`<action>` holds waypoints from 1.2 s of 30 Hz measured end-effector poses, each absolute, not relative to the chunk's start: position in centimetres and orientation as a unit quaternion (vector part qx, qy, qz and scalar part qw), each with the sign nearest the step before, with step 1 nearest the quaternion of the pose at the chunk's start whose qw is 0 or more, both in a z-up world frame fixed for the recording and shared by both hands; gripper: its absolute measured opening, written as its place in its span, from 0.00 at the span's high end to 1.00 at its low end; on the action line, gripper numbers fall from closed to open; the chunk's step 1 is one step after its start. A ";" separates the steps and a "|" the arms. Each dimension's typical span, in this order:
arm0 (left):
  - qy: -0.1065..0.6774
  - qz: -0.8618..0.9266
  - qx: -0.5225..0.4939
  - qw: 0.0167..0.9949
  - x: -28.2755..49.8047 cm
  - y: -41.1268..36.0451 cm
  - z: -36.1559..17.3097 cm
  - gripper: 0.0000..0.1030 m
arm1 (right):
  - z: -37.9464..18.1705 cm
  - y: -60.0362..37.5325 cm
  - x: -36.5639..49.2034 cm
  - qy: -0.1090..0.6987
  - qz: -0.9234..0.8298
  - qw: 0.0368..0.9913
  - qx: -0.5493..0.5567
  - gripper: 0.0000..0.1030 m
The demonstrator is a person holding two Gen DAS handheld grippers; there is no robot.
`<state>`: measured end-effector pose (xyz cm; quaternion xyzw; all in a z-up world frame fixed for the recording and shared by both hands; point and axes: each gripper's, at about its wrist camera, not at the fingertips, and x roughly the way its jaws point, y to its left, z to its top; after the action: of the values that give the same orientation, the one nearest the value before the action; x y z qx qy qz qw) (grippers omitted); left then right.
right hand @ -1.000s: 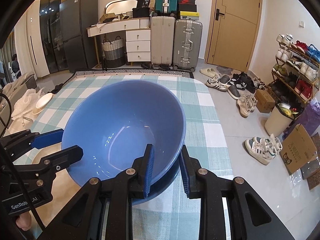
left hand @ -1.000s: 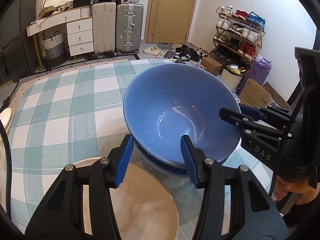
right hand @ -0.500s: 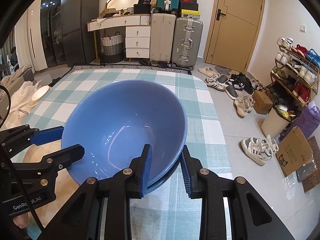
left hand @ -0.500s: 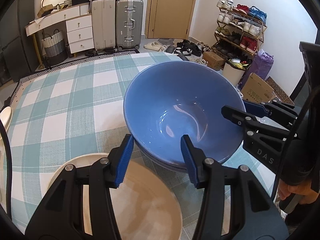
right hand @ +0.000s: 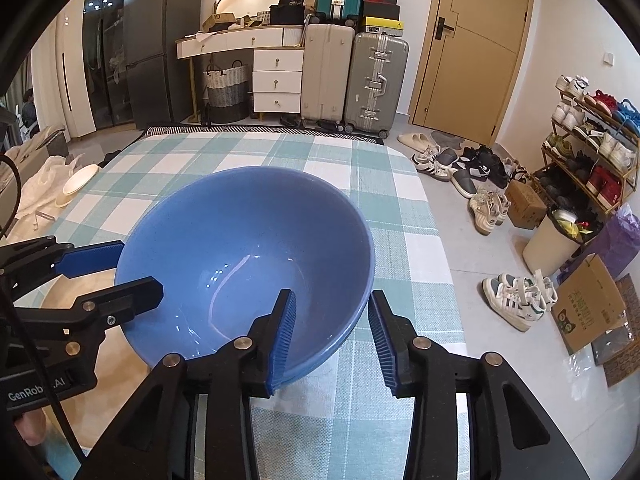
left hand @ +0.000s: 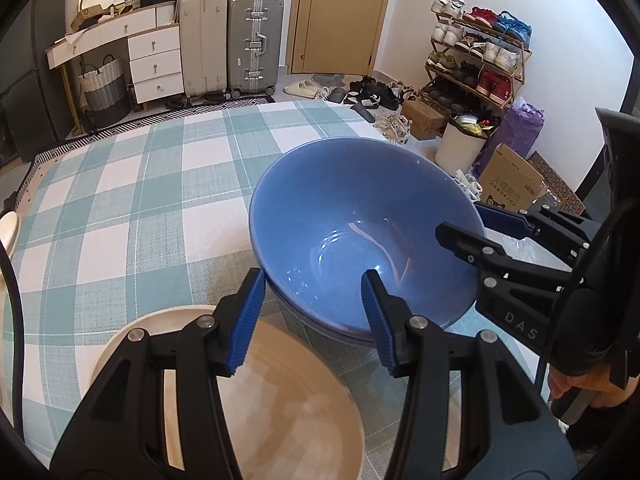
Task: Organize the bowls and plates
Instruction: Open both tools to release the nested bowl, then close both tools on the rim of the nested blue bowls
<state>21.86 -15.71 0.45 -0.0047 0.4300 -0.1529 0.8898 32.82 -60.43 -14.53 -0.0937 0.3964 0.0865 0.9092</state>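
At the left edge of the counter (right hand: 256, 152), with its teal-and-white checked cloth, a small white dish (right hand: 78, 184) lies well apart from the rest. Nearer, a cream plate (left hand: 280, 412) rests flat under the left tongs (left hand: 312, 316), whose blue pads stand spread around the near rim of the blue bowl (left hand: 360, 240), not visibly pressing it. The bowl sits nested in a second blue bowl (right hand: 320, 354) beneath it. The right tongs (right hand: 332, 332) straddle the bowl's rim; their jaws have just been opening, both pads now clear of the wall.
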 end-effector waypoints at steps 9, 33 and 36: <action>0.431 -0.170 -0.017 0.886 22.1 -14.6 0.6 0.38 | -14.2 -62.0 32.4 0.381 0.098 0.918 -0.041 0.27; 0.434 -0.174 -0.086 0.880 25.1 -11.0 -0.7 0.02 | -16.6 -65.0 32.4 0.381 0.123 0.906 0.139 0.05; 0.440 -0.167 -0.094 0.877 25.6 -10.6 -1.3 0.02 | -17.1 -65.2 32.4 0.389 0.126 0.899 0.155 0.04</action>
<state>25.64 -10.60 -1.29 -0.0940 0.4401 -0.1675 0.8772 32.39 -65.20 -17.10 0.1553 0.3888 0.1263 0.8993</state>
